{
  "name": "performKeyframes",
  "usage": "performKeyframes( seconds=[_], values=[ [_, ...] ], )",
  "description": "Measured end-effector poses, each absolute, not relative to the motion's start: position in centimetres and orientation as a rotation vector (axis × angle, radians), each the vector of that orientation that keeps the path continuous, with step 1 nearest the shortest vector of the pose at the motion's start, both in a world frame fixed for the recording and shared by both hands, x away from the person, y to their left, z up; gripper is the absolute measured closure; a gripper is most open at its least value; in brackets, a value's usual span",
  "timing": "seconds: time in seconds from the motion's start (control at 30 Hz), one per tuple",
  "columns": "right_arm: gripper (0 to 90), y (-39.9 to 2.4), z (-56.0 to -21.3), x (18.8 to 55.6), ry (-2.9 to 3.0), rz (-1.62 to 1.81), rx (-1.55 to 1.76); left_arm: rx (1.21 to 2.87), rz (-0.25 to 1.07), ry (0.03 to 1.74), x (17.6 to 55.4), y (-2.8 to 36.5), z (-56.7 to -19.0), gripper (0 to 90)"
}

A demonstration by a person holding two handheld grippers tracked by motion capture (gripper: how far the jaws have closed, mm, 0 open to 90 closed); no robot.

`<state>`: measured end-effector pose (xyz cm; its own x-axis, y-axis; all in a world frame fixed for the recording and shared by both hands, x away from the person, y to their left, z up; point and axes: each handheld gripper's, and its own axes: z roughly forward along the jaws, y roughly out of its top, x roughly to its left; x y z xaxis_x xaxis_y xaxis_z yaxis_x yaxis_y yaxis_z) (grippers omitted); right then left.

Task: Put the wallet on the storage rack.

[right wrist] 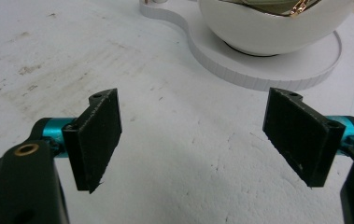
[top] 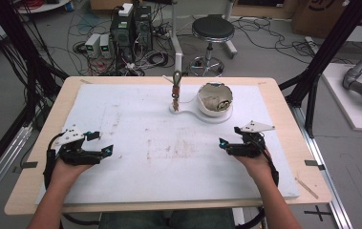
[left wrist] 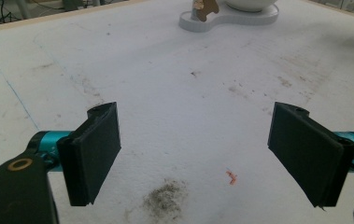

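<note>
Two open grippers (top: 100,143) (top: 227,139), one bowl (top: 215,99)

Even bright overhead light; soft shadows; high view slightly soft, mild glare.

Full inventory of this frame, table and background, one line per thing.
bowl: 1, white, far centre-right of the mat, something inside
base plate: 1, white, under the bowl
small post: 1, brownish, upright on the base plate's left end
mat: 1, white, stained, covering the table
table: 1, light wood
stool: 1, black, on the floor beyond the table
computer towers: 2, dark, floor, far left
left gripper: 1, black, open, near-left on the mat
right gripper: 1, black, open, near-right on the mat
</note>
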<state>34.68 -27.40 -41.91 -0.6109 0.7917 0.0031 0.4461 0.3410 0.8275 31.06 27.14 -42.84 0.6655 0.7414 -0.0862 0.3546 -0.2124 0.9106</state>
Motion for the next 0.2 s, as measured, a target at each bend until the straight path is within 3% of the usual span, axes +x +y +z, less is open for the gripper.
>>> performKeyframes(
  seconds=[0.2],
  values=[
    [19.9,-27.36,-41.84,34.60,2.206,1.177,1.090,1.823,0.452,0.873,31.05,27.01,-42.89,17.0]
  ],
)
